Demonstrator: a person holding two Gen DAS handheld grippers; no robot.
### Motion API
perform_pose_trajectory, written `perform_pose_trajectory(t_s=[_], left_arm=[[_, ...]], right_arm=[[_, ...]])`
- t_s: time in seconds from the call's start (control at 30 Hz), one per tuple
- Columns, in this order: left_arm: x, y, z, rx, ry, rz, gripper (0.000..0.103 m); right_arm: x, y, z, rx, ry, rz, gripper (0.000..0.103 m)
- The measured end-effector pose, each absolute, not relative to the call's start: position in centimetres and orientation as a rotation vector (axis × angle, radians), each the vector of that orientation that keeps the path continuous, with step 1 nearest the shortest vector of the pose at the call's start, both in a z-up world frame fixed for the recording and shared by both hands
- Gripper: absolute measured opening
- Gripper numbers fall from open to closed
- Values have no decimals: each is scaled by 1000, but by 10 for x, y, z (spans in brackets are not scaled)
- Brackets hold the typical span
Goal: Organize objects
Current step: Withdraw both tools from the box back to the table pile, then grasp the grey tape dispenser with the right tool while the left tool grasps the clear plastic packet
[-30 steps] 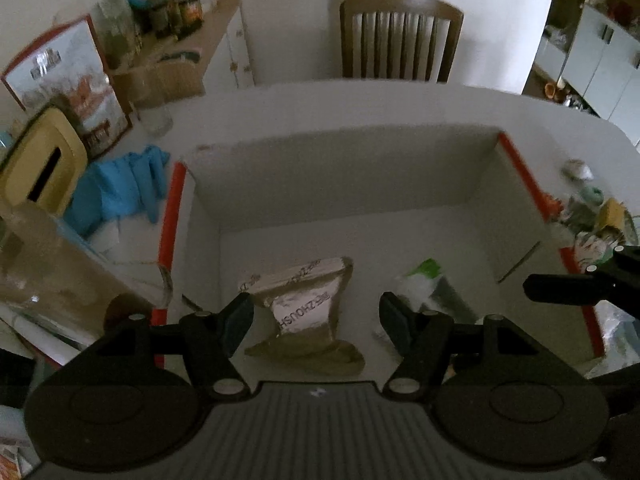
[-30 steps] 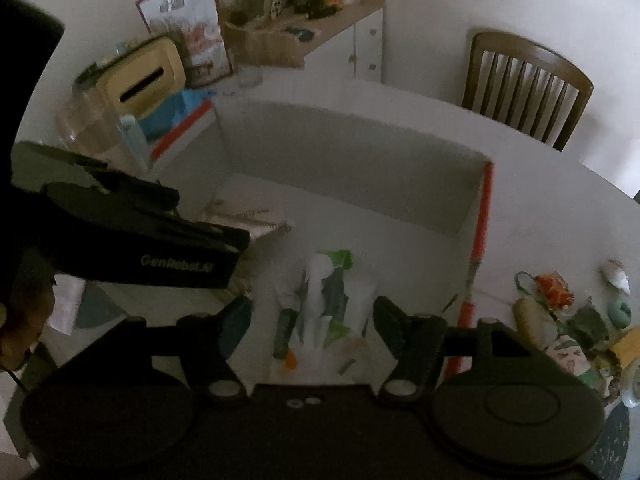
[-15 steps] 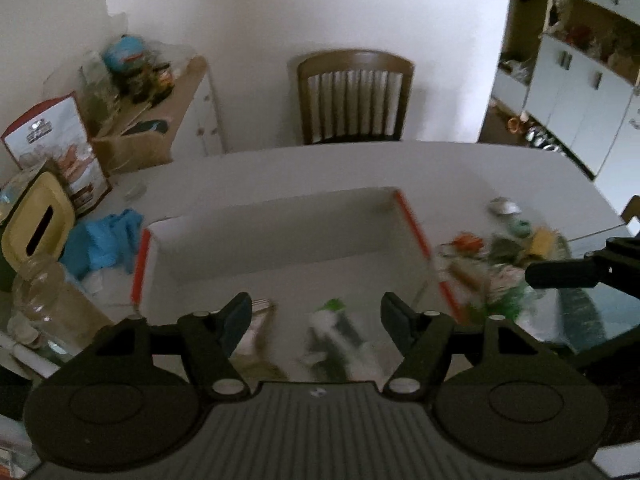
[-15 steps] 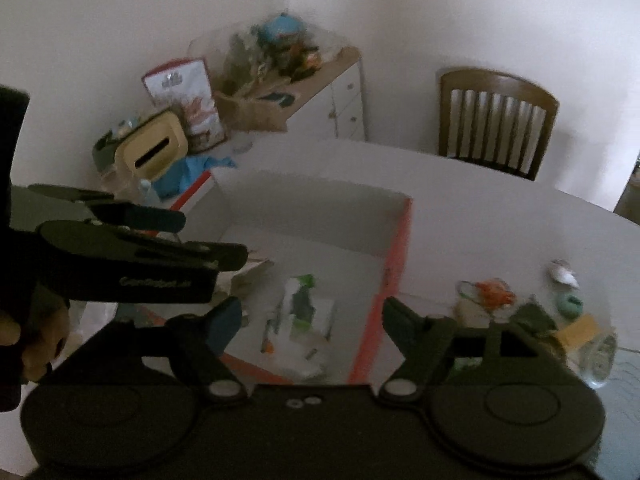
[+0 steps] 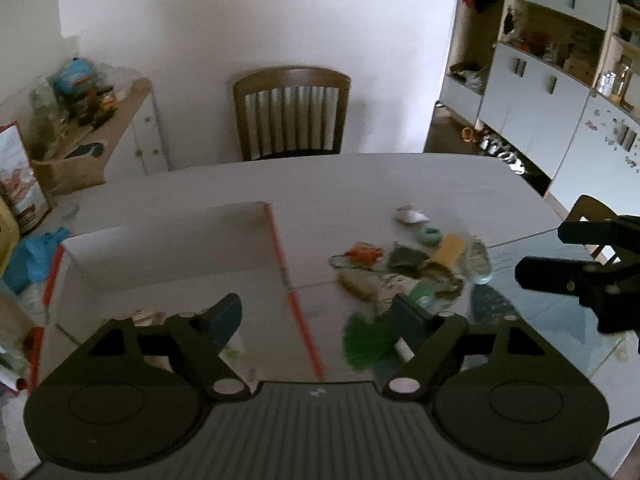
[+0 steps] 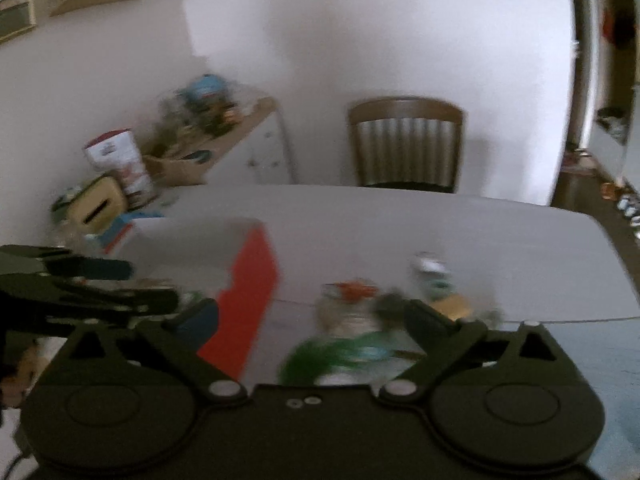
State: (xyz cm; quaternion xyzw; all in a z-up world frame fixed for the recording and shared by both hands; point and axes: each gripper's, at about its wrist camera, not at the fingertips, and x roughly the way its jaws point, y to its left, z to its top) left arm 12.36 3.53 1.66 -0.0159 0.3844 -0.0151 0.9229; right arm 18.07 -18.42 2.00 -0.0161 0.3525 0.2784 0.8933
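Both claws after a drop-off, swinging toward the unsorted heap. Your left gripper (image 5: pixel 316 316) has just been spreading its jaws and carries nothing; your right gripper (image 6: pixel 312 316) has likewise just opened wide and is empty. The white cardboard box (image 5: pixel 168 240) with orange-red edges sits on the left of the table (image 5: pixel 360 184), with packets already inside. The heap of small items (image 5: pixel 404 268) lies to its right, on bare tabletop. Judged by look, these are light, soft sachets and crinkly wrappers, likely slippery: pinch each across its flat middle, not a corner. The green fringed item (image 5: pixel 368 344), nearest you, looks limp; take it at its denser end. The right wrist view is blurred, so detail there is uncertain.
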Motion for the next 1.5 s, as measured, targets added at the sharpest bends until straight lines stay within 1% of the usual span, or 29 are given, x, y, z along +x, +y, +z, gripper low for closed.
perform_pose_trajectory(t_s=[0.3,0.77,1.13,1.5], left_arm=[[130,-17,2,-34,780,-46,85],[138,-72,-59,-52,817,2,85],[156,-81,-109,-94,881,120,85],[159,-80,-137,-131,924,221,85]], right_arm=[[198,-256,-3,-42,723,429,100],[234,-319,-57,-24,769,323,100],[275,-304,-102,-47,823,361,100],[317,-275,-143,-75,896,324,99]])
